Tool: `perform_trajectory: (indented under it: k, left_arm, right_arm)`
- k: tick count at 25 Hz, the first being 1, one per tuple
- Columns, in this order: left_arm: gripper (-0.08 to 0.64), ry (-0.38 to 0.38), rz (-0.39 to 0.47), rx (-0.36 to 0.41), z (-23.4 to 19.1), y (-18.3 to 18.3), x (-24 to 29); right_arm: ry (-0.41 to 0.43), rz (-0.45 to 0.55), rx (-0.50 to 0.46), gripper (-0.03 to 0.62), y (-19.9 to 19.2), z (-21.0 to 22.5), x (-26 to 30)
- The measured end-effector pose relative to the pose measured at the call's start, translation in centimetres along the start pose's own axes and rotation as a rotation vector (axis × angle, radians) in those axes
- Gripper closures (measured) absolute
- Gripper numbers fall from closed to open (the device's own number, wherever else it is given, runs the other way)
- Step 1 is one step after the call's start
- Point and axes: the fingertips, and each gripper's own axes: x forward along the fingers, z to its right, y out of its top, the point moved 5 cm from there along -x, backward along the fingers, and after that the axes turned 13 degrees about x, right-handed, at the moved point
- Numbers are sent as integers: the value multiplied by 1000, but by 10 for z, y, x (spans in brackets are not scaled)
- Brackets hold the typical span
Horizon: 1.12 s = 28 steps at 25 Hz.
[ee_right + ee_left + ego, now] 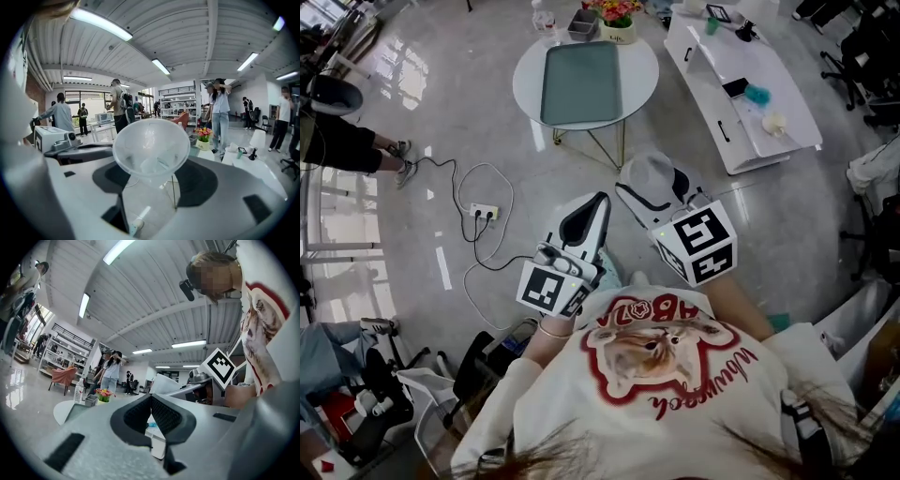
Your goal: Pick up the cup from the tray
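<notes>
Grippers, two: right gripper (153,180) jaws clamped on one clear cup (151,146), held between them. Left gripper (151,416) jaws pressed together, empty. One tray (581,82), well ahead of both.

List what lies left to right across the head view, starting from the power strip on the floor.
Power strip → left gripper → cup held in the right gripper → long white table.

A round white table (639,75) and a long white table (797,112) are set on a glossy grey floor (469,94). A ribbed ceiling (154,28) is lit by strip lights (101,24), and windows (77,101) are seen in the far wall.
</notes>
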Motion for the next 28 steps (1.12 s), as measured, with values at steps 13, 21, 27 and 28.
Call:
perform_trajectory:
  k: [13,21,27,28]
  left_arm:
    - [546,3,17,38,41,17,-14]
    - [546,5,1,35,35,22,-39]
    - [546,4,-3,40,29,22,-53]
    - [546,4,-4,41,28,22,-54]
  right_arm:
    - [-3,52,-8,304,-9,-5,-48]
    - [-21,31,-24,304,-12,-25,-46]
    - [-34,81,-23,304,-9,-35,-42]
    - [-36,82,-24,304,-7,-36,-41]
